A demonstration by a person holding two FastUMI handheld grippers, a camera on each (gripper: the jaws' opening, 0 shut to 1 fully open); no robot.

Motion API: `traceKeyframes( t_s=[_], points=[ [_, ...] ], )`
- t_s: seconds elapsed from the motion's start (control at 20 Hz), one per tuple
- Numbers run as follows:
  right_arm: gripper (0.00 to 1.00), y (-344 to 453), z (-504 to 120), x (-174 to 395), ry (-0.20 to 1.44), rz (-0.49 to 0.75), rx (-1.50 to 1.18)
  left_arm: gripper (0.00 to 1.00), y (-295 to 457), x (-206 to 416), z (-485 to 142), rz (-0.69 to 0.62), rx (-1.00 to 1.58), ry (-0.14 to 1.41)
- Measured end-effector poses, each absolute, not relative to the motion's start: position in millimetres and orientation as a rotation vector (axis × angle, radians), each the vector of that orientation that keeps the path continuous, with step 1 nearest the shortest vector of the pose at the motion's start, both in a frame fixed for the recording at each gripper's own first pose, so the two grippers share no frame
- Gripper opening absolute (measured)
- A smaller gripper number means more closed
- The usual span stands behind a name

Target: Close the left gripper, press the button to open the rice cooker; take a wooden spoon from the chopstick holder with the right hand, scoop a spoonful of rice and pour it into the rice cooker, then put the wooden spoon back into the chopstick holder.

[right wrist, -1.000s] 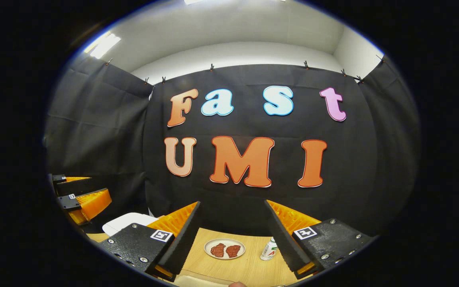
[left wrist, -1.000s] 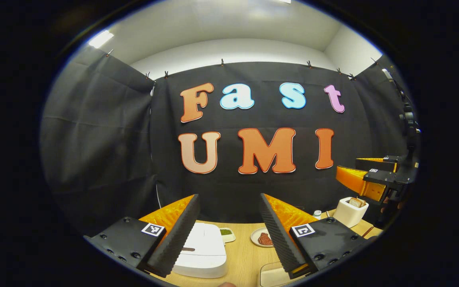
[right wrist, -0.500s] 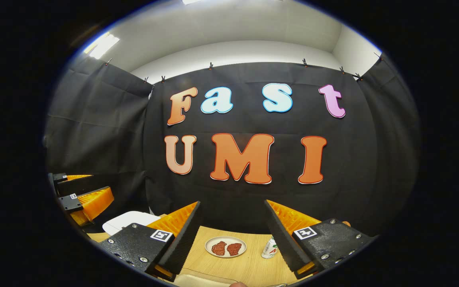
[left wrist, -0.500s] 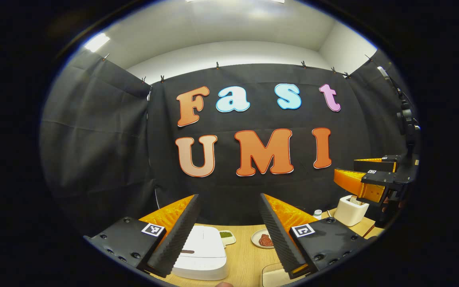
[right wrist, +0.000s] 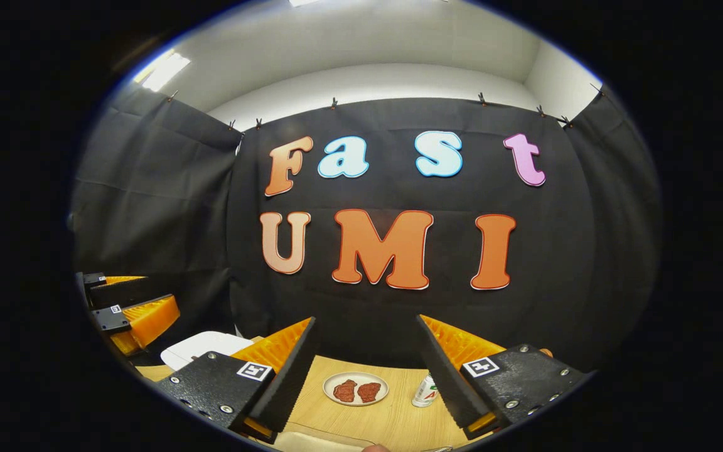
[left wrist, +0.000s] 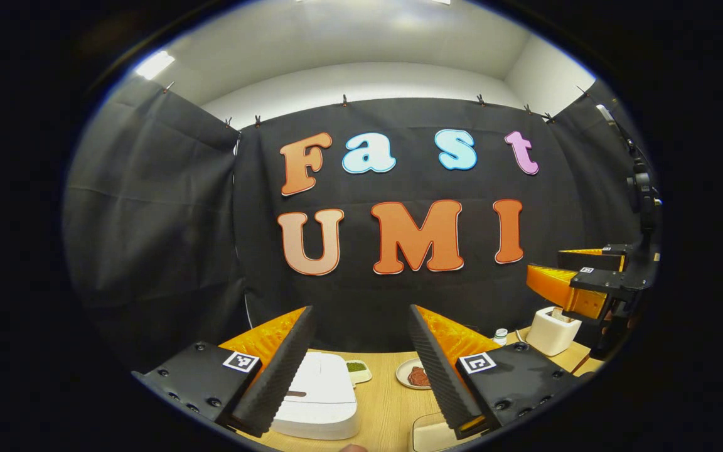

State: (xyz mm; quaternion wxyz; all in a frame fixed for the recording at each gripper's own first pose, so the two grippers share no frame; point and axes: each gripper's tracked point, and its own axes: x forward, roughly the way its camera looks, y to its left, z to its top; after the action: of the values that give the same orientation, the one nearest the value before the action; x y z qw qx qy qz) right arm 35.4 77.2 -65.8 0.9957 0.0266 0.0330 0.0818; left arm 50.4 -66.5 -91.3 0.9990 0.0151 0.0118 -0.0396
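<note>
The white rice cooker (left wrist: 321, 392) sits lid down on the wooden table (left wrist: 383, 402), low between the fingers of my left gripper (left wrist: 360, 312), which is open and held well above it. In the right gripper view the rice cooker (right wrist: 201, 345) lies at the lower left, beneath the left gripper (right wrist: 160, 293). My right gripper (right wrist: 366, 321) is open and holds nothing. In the left gripper view the right gripper (left wrist: 546, 263) hovers just over the white chopstick holder (left wrist: 550, 333), hiding what stands in it. A clear box with pale contents (left wrist: 427, 434) is at the bottom edge.
A plate with red meat pieces (right wrist: 355, 389) and a small bottle (right wrist: 424, 390) stand on the table (right wrist: 393, 417) ahead of the right gripper. A small dish of something green (left wrist: 356, 369) sits behind the rice cooker. The black cloth wall closes off the back.
Both views have drifted only slightly. Both pairs of jaws stand as wide apart as before, and nothing on the table has moved.
</note>
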Motion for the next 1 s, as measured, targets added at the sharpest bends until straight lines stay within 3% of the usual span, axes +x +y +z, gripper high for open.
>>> traceKeyframes(
  t_s=[0.9,1.0],
  points=[
    [0.95,80.6,-69.9,39.6,0.076,0.171,0.057,0.99,-65.7,55.7,-98.7,-0.089,0.028,0.044],
    [1.0,81.0,-70.5,39.2,0.078,0.172,0.058,1.0,-64.3,56.3,-97.5,-0.087,0.029,0.041]
  ],
)
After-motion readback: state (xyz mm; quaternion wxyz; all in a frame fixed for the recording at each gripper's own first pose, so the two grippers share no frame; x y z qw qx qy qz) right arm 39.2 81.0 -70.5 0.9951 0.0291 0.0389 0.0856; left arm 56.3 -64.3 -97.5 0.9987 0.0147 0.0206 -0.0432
